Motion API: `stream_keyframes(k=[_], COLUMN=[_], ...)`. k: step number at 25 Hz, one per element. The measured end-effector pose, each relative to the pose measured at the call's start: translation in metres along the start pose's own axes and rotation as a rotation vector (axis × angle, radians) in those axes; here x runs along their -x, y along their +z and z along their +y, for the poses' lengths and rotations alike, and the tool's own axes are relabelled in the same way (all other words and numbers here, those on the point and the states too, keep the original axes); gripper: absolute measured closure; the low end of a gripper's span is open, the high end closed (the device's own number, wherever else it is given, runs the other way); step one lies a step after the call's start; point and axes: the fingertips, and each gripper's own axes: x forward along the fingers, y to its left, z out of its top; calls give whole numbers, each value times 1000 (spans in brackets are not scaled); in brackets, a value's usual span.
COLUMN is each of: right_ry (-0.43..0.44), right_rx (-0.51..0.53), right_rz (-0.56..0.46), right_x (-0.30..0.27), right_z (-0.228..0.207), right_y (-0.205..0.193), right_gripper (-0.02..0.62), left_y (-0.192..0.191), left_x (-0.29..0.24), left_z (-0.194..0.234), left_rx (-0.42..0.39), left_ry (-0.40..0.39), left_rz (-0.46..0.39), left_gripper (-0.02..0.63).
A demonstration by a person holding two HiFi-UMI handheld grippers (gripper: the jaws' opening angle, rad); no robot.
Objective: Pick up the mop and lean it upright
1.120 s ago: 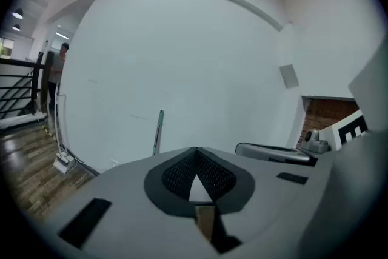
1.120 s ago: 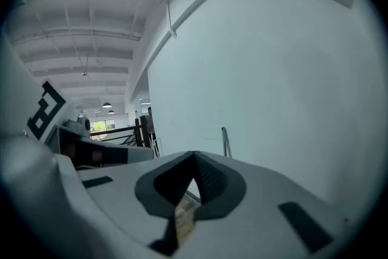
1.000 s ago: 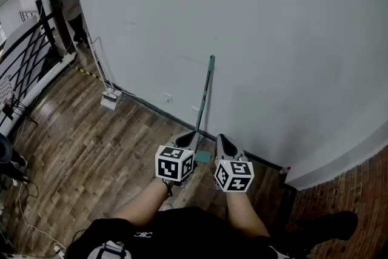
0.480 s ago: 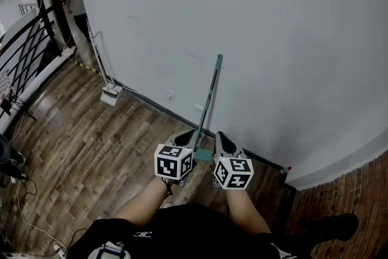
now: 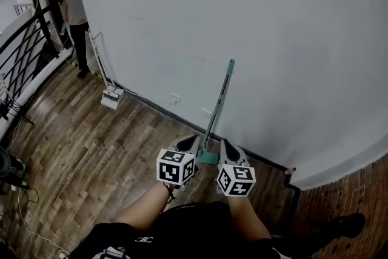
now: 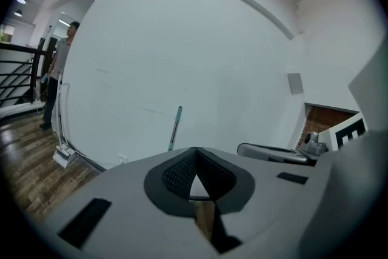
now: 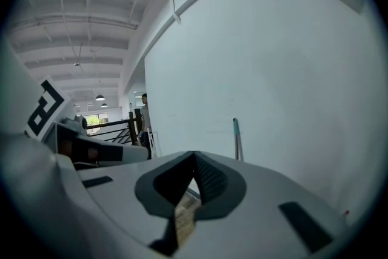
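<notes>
The mop [image 5: 218, 107] stands nearly upright, its grey handle with a teal tip leaning on the white wall and its teal head [image 5: 208, 158] on the wood floor. My left gripper [image 5: 190, 142] is just left of the mop's foot, shut with nothing in it. Just right of the foot is my right gripper [image 5: 225, 144], also shut and empty. Neither touches the handle. In the left gripper view the mop handle [image 6: 174, 128] rises beyond the closed left gripper [image 6: 195, 150]. In the right gripper view the mop handle [image 7: 236, 139] shows past the closed right gripper [image 7: 194, 156].
A person [image 5: 74, 3] stands at the far left by a black railing [image 5: 24, 51]. A second white floor tool [image 5: 108, 85] leans on the wall further left. A wall socket [image 5: 176, 98] sits low on the wall. Cables [image 5: 24, 203] lie at the left. Brick flooring [image 5: 364, 185] starts at the right corner.
The view has shifted, so the mop handle now appears further right. The person at the far left has come more into view. Both grippers stay shut beside the mop's foot.
</notes>
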Motion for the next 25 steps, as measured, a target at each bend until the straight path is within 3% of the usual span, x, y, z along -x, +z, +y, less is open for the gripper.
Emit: stream_keyframes(k=[7, 11, 15, 20, 25], right_ry=[8, 27, 55, 82, 112], right_rx=[6, -8, -39, -57, -83], right_rz=[12, 5, -5, -39, 9], right_x=[-33, -66, -118, -156, -189], right_z=[-5, -25, -60, -113, -155], right_y=[5, 6, 14, 53, 52], right_gripper=[583, 583, 583, 583, 583], left_y=[6, 13, 30, 63, 80], left_x=[-18, -50, -90, -151, -206], left_z=[29, 37, 52, 47, 41], left_rx=[34, 10, -14, -14, -35], left_ry=[21, 35, 97, 128, 155], left_rz=[6, 21, 29, 30, 51], left_gripper=[609, 609, 609, 609, 609])
